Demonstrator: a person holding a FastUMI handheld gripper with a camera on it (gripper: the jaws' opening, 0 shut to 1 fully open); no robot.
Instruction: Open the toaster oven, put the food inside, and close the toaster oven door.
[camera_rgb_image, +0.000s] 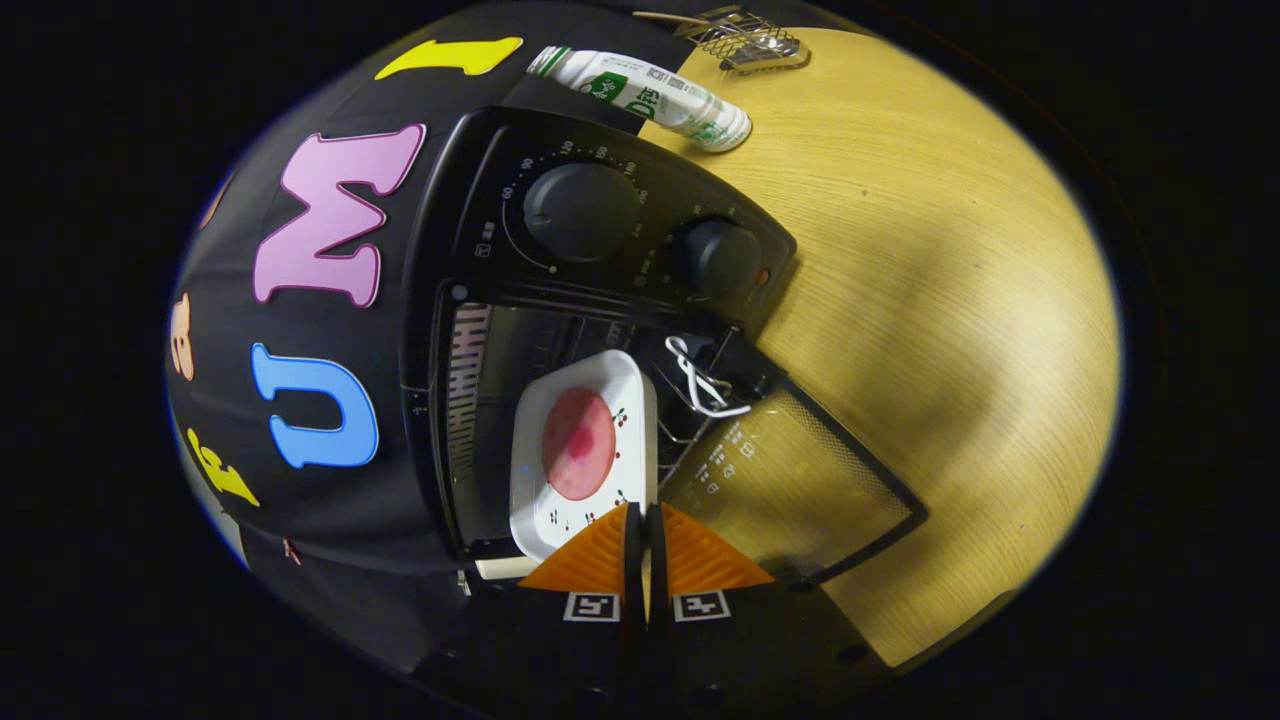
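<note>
- The tongs (646, 560) are sitting at the lower middle of the frame, their two fingers drawn almost together with only a thin slit between them; they are pinching the near edge of a white square plate (560, 500), which is caught in that slit
- The plate is carrying a round pink piece of food (579, 444) at its middle; small cherry prints are showing along the plate's rim
- The plate is lying just ahead of the fingers, partly inside the mouth of the black toaster oven (520, 330), which is filling the centre of the frame and appearing turned on its side in this view
- The oven's glass door (800, 480) is hanging fully open, spreading toward the lower right over the wooden worktop (950, 300); a wire rack (700, 385) is showing at the opening, just right of the plate
- Two dark knobs (580, 210) are sitting on the oven's control panel, above the opening
- A green and white tube (650, 95) is lying on the worktop at the upper middle, beyond the oven; a metal mesh piece (750, 42) is resting near it at the top
</note>
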